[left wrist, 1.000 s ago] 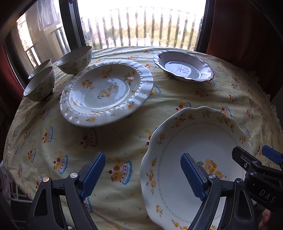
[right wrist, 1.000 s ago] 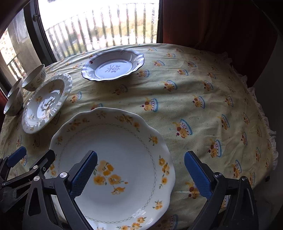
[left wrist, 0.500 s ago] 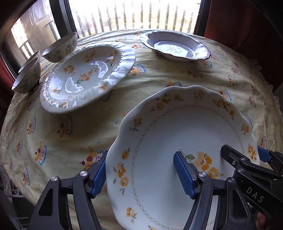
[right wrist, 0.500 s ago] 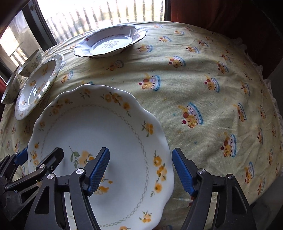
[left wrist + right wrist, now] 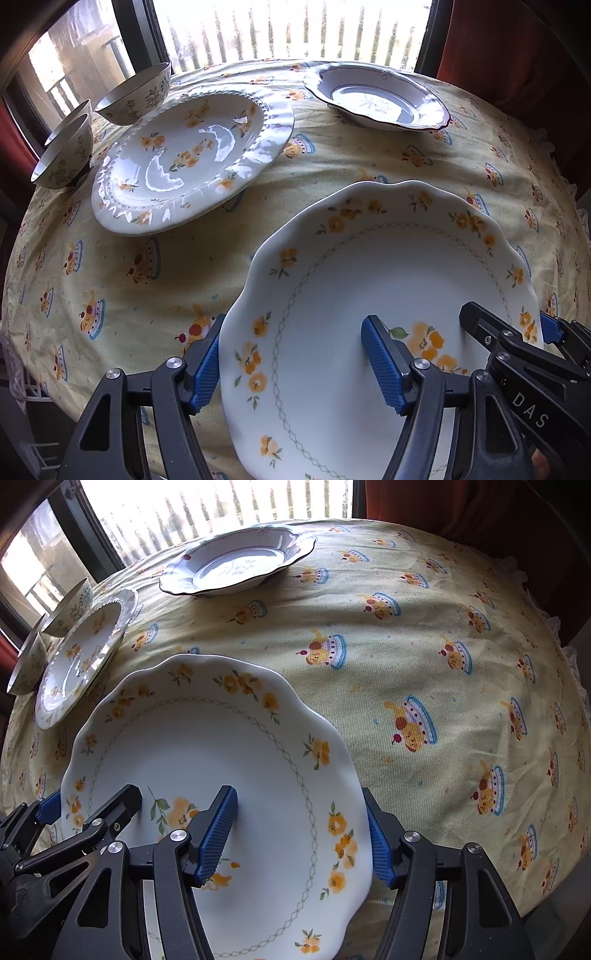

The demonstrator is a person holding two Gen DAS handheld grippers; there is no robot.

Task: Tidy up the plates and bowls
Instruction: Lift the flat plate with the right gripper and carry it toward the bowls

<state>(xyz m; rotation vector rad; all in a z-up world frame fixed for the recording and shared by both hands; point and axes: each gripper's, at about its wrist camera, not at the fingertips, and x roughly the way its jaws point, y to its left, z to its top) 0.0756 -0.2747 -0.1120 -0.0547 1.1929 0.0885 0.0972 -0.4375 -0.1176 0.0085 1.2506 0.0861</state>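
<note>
Gripping the scalloped floral plate [image 5: 369, 295] by opposite rim edges is where this could slip: glazed ceramic is slick, and uneven lift from either side would tilt it off the ribbed blue pads. The left gripper [image 5: 295, 360] has just been closing, one pad outside the left rim, one on the plate's face; whether it pinches yet I cannot tell. The right gripper [image 5: 295, 830] has just been closing too, straddling the right rim likewise. The plate lies on the soft, wrinkled cake-print tablecloth [image 5: 424, 627]. Further off sit patterned bowls [image 5: 136, 94], a glossy beaded-rim plate [image 5: 192, 155] and a blue-centred deep plate [image 5: 376, 98].
</note>
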